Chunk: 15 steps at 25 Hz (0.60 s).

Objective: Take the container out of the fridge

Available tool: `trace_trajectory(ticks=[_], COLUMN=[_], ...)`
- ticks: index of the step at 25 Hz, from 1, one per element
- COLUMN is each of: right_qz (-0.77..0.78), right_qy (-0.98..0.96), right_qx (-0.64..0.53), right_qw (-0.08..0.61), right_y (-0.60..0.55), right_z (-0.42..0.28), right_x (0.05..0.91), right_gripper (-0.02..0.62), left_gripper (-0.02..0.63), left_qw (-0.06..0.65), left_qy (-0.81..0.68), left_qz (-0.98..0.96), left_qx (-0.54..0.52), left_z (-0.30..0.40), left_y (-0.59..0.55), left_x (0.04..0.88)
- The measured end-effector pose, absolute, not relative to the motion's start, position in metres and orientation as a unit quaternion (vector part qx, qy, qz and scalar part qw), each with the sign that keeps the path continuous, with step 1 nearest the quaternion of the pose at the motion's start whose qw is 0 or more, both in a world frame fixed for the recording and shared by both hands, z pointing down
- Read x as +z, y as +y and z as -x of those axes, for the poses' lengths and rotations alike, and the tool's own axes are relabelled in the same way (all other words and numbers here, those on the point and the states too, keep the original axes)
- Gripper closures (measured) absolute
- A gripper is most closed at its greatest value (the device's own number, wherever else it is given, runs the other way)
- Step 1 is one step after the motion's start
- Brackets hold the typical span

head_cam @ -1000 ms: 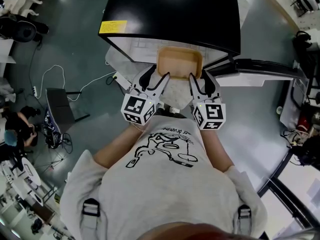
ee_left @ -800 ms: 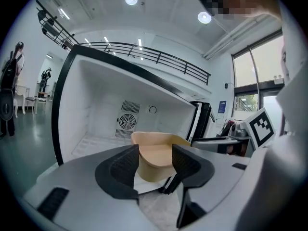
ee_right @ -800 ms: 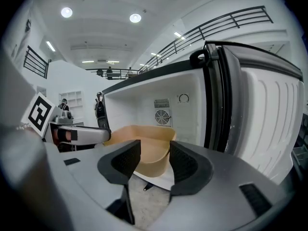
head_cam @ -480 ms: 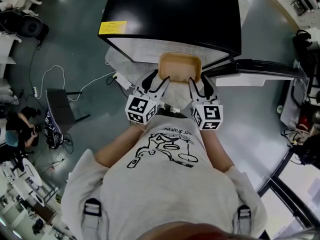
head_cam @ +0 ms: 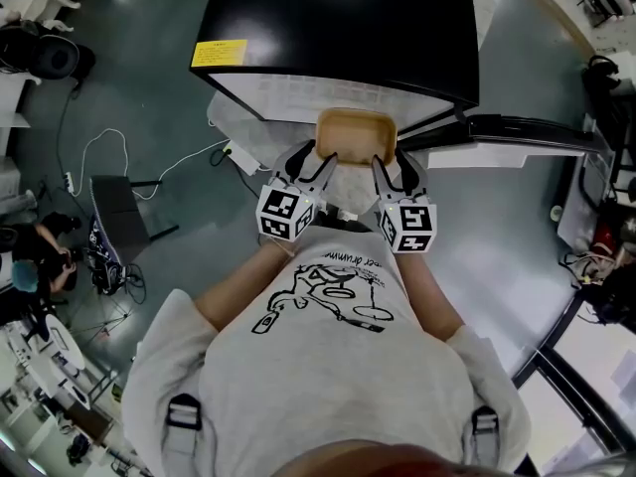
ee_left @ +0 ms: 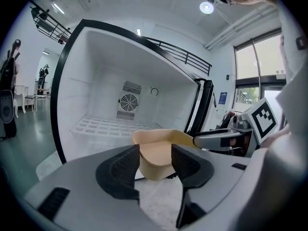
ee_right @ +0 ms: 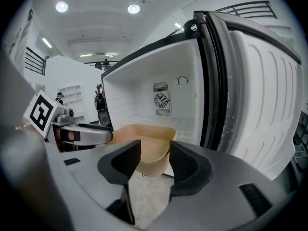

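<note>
**Tan container, held before the open fridge**

Tan open-topped container [head_cam: 358, 132], raised off the floor just in front of the open fridge [head_cam: 338, 28]; left claw [head_cam: 310, 164] closed on its near left corner, jaws set wide; right claw [head_cam: 395, 170] closed likewise on its near right corner; fridge door swung out at the right.

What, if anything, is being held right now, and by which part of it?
The tan container is held by both tools: the left tool on its near-left corner, the right tool on its near-right corner.
</note>
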State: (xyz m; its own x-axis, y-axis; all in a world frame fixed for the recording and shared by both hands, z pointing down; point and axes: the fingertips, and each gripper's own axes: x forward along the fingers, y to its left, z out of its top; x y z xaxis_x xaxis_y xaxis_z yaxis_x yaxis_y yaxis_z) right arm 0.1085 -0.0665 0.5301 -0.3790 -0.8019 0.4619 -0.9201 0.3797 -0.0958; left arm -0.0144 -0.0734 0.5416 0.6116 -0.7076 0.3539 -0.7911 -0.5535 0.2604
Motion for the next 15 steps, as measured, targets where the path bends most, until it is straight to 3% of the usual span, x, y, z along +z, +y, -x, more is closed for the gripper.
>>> trace_trajectory(ticks=[15], right_qz=[-0.523], right_qy=[-0.803], right_qx=[0.202], right_qw=[0.203], right_y=[-0.068], right_z=[-0.117], right_x=[0.588], right_gripper=[0.399], left_gripper=[0.402], left_qw=[0.221], left_qy=[-0.422], left_qz=[-0.869], left_qx=[0.134], left_z=[0.007], left_y=[-0.073], left_x=[0.596])
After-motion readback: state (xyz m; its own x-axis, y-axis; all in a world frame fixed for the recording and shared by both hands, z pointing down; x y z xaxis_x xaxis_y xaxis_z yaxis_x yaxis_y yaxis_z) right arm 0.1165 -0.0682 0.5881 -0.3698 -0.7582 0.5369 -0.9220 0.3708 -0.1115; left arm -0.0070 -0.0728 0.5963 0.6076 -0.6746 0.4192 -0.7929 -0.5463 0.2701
